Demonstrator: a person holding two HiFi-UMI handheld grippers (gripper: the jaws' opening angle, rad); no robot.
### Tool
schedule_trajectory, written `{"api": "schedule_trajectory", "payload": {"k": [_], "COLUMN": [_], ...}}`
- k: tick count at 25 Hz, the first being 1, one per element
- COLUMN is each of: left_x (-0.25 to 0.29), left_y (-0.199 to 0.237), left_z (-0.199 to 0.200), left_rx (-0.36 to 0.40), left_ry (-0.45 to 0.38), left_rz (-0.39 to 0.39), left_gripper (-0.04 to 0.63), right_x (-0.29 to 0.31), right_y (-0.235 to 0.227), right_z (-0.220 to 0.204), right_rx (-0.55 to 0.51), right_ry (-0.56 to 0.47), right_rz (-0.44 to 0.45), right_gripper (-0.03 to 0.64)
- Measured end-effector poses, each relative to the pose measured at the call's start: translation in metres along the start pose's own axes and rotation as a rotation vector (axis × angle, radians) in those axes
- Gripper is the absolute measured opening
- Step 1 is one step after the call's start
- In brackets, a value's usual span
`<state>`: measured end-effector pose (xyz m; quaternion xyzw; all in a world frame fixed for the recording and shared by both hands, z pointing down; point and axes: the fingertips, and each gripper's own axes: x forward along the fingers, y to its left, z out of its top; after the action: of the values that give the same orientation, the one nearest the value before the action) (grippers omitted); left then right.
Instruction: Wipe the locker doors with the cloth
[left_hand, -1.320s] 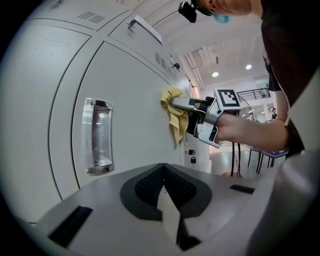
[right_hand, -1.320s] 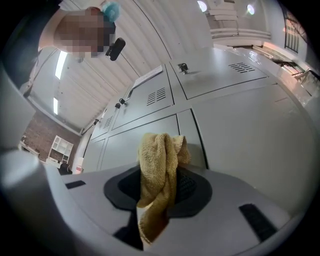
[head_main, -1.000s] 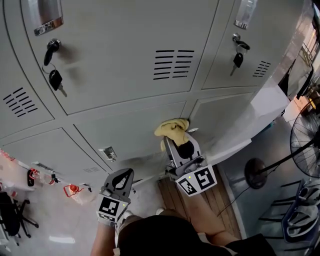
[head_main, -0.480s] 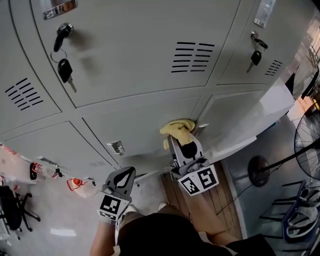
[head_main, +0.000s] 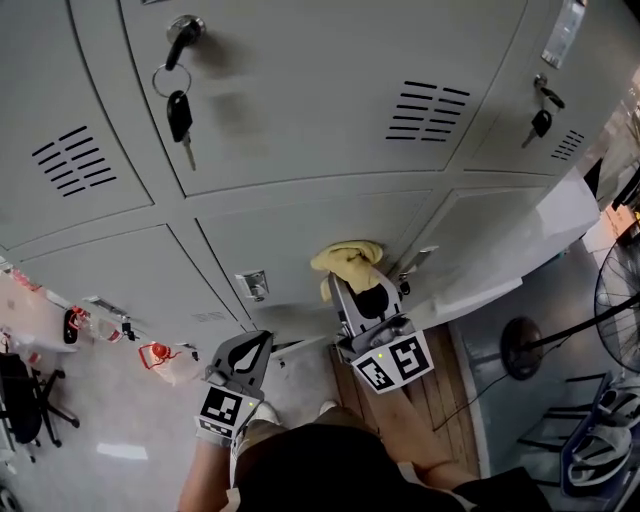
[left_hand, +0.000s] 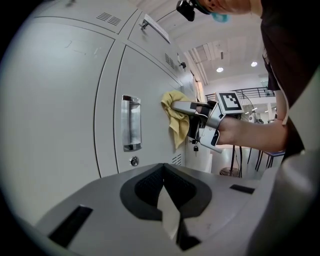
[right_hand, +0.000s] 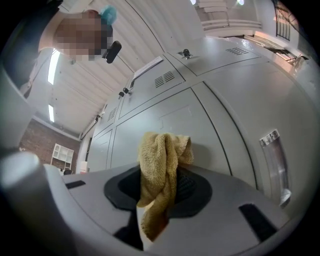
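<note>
Near the centre of the head view, the right gripper (head_main: 352, 283) has its jaws clamped together on a yellow cloth (head_main: 347, 260), and the bunched cloth meets the grey lower locker door (head_main: 290, 240) close to that door's right edge. Seen from the right gripper view, the cloth (right_hand: 160, 170) stands up between the black pads of the right gripper (right_hand: 159, 194), with a loose tail hanging down over the lower middle of the frame and the locker door (right_hand: 165, 117) right behind it. At lower left of centre in the head view, the left gripper (head_main: 258, 345) hangs well apart from the door, lower than the right one. Its own view shows the left gripper (left_hand: 162, 175) with its jaws brought together and nothing between them. Farther up that frame, the right gripper (left_hand: 178, 106) presses the cloth (left_hand: 176, 120) onto the door just right of a recessed metal handle (left_hand: 131, 122), which has a small round lock (left_hand: 133, 161) below it. Toward the upper left of the head view, a black key (head_main: 180, 108) dangles on a ring from the lock of an upper door (head_main: 320, 70). A standing fan (head_main: 622, 300) shows at the right edge.
</note>
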<state>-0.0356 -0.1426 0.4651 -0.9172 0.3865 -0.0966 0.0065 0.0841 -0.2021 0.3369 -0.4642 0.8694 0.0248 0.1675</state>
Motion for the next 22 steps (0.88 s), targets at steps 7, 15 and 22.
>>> {"api": "schedule_trajectory", "payload": {"k": [7,15,22], "left_x": [-0.02,-0.049,-0.074], "left_y": [0.01,0.023,0.036], "left_z": [-0.003,-0.007,-0.012], "left_rx": [-0.003,-0.029,-0.032], "left_ry": [0.001,0.012,0.007], "left_rz": [0.044,0.117,0.188], "left_gripper": [0.008,0.008,0.008], "right_x": [0.015,0.036,0.053], "right_y": [0.031,0.075,0.106], "right_z": [-0.007,-0.019,-0.024], "right_rx": [-0.003,0.036,0.055], "right_ry": [0.014,0.04,0.053], "right_rz": [0.069,0.181,0.244], "right_gripper": [0.121,0.12,0.12]}}
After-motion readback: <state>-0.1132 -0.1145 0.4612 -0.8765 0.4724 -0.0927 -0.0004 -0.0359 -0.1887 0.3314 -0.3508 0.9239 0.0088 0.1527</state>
